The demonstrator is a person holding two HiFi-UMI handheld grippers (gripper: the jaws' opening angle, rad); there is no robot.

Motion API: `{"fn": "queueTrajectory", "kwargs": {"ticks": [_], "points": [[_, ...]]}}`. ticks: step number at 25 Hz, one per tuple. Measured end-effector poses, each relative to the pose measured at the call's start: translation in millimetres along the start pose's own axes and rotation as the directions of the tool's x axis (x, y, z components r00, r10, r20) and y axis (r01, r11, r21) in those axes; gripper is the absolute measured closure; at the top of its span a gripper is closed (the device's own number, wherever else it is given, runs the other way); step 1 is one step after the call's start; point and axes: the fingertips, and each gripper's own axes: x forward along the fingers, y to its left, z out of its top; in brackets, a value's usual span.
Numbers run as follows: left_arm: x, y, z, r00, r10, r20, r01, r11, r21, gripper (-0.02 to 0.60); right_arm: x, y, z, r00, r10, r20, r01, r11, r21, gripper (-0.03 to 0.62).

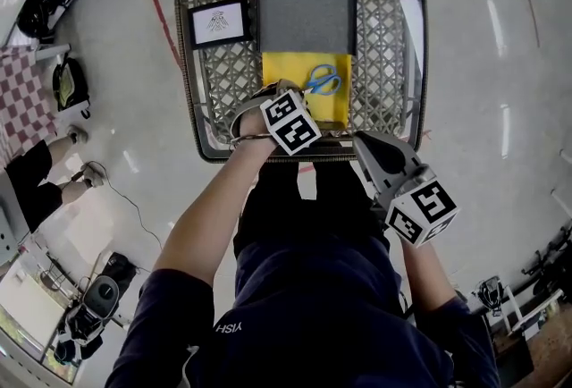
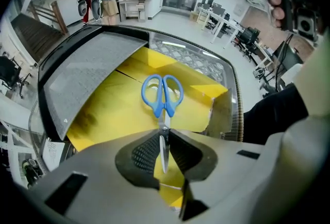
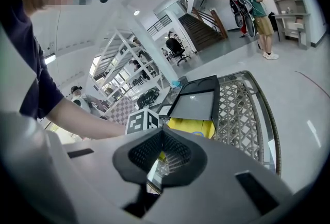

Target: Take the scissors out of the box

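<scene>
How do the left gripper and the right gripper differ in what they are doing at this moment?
The left gripper is shut on the blades of the blue-handled scissors; the right gripper is shut on nothing. The left gripper reaches over the yellow box, while the right gripper hangs back by the wicker basket's near rim. Both have their jaws together.

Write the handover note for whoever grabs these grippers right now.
Left gripper: shut on the blades of the scissors, blue handles pointing away from it.
Right gripper: shut, empty, held outside the basket on the person's side.
Scissors: over the yellow floor of the open box, which sits in the basket.
Done: scissors gripped.
Left: lift them out of the box.
</scene>
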Motion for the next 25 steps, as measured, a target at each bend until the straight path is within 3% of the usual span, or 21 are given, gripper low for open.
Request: {"fn": "queueTrajectory", "kwargs": {"ticks": [8, 14, 19, 25], "points": [[-44.9, 2.5, 6.9, 0.996, 0.011, 0.089, -0.008, 0.999, -0.035, 0.508, 4.7, 15.0, 20.4, 0.999, 0.007, 0.037, -0.006, 0.999, -0.033, 0.576], [-99.7, 12.8, 23.6, 0.977, 0.048, 0.208, -0.032, 0.996, -0.077, 0.508, 4.3, 25.9, 44.0, 0.997, 0.004, 0.082, 0.001, 0.998, -0.068, 0.576], [-159.0, 27.0, 44.2, 0.94, 0.098, 0.326, -0.069, 0.993, -0.1, 0.508, 1.5, 36.3, 68.3, 0.992, -0.002, 0.123, 0.015, 0.994, -0.11, 0.576], [-228.4, 31.8, 67.4, 0.872, 0.132, 0.472, -0.071, 0.987, -0.146, 0.508, -11.3, 49.3, 94.3, 0.985, -0.012, 0.17, 0.038, 0.988, -0.149, 0.576]]}}
